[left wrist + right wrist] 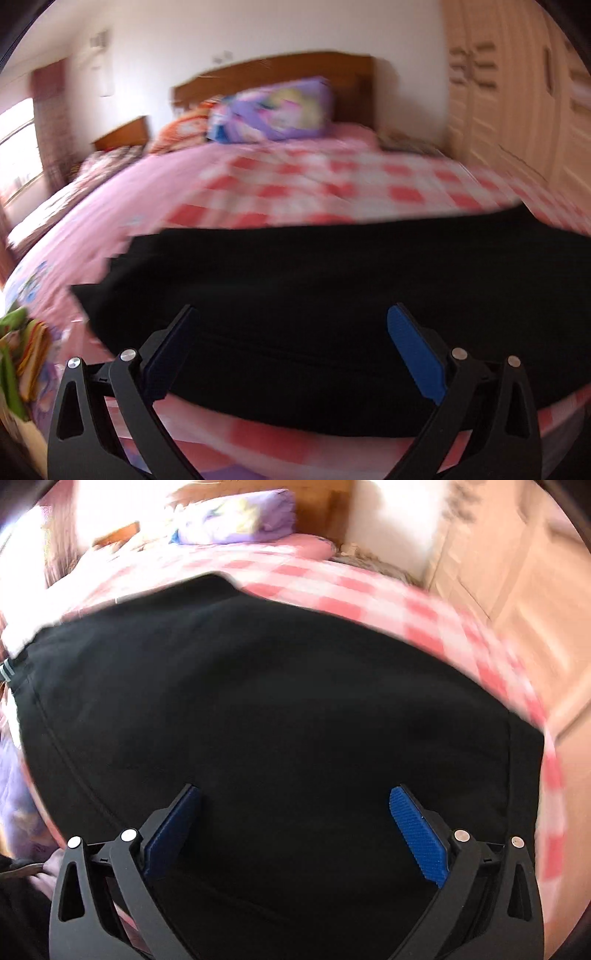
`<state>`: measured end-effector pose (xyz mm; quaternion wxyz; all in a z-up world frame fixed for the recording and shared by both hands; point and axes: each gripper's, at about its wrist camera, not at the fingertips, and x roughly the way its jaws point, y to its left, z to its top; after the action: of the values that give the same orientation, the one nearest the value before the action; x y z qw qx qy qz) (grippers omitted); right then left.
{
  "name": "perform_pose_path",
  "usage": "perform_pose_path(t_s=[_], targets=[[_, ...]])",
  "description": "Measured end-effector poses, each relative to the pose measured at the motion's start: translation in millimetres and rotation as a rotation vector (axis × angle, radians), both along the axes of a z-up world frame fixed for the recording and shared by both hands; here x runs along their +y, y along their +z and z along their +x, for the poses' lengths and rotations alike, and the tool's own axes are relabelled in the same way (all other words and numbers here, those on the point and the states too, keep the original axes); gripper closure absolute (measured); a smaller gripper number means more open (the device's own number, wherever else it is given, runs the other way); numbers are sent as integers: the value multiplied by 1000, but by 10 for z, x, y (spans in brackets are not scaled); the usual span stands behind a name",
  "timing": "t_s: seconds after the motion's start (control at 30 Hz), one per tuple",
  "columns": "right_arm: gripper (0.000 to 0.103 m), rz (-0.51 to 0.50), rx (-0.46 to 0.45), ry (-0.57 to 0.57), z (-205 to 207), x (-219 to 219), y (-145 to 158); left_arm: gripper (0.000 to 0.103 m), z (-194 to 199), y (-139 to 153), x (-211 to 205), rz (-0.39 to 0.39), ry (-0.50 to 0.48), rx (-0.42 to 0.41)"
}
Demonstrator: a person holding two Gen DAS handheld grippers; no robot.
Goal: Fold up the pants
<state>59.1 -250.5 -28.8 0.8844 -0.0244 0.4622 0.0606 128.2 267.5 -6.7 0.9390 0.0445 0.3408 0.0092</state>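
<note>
Left wrist view takes in the bed (303, 184) first, spread with a pink sheet and a red-and-white checked cover, its wooden headboard (280, 74) against the far wall and a pale wardrobe (517, 110) on the right. Black pants (332, 280) lie flat across the near part of the bed, a broad dark slab running from left of centre out past the right edge of the frame. From the right wrist view the pants (258, 701) fill most of the picture, with a seam curving down the left side and the checked cover showing beyond their far edge. A purple printed pillow (273, 109) sits by the headboard, an orange patterned one (181, 131) just beside it.

Left gripper (293, 347) hangs above the near edge of the pants, jaws spread wide — nothing between the blue pads. Right gripper (295, 827) hovers over the cloth likewise, jaws released and empty. Both pictures are blurred.
</note>
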Motion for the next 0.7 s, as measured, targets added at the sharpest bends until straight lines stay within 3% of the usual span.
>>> perform_pose_path(t_s=[0.03,0.1,0.13,0.23,0.33,0.43,0.57,0.63,0.7], targets=[[5,66,-2,-29,-72,-199,16,2,95,-143,-173,24,-29,62],[7,92,-35,-26,-222,-334,134,1,221,-348,-371,67,-33,129],[5,87,-58,-38,-276,-369,191,2,223,-354,-395,68,-9,99],[5,101,-147,-119,-553,-652,366,2,297,-307,-377,19,22,131],[4,108,-54,-160,-600,-913,73,2,223,-227,-450,30,16,91],[4,86,-77,-180,-706,-948,11,1,292,-379,-605,109,-1,157],[4,134,-159,-234,-859,-996,261,1,233,-256,-573,39,43,142],[4,158,-201,-203,-896,-915,381,1,119,-129,-477,6,80,79],[4,125,-239,-140,-945,-759,481,1,-13,-15,-310,-79,89,36]])
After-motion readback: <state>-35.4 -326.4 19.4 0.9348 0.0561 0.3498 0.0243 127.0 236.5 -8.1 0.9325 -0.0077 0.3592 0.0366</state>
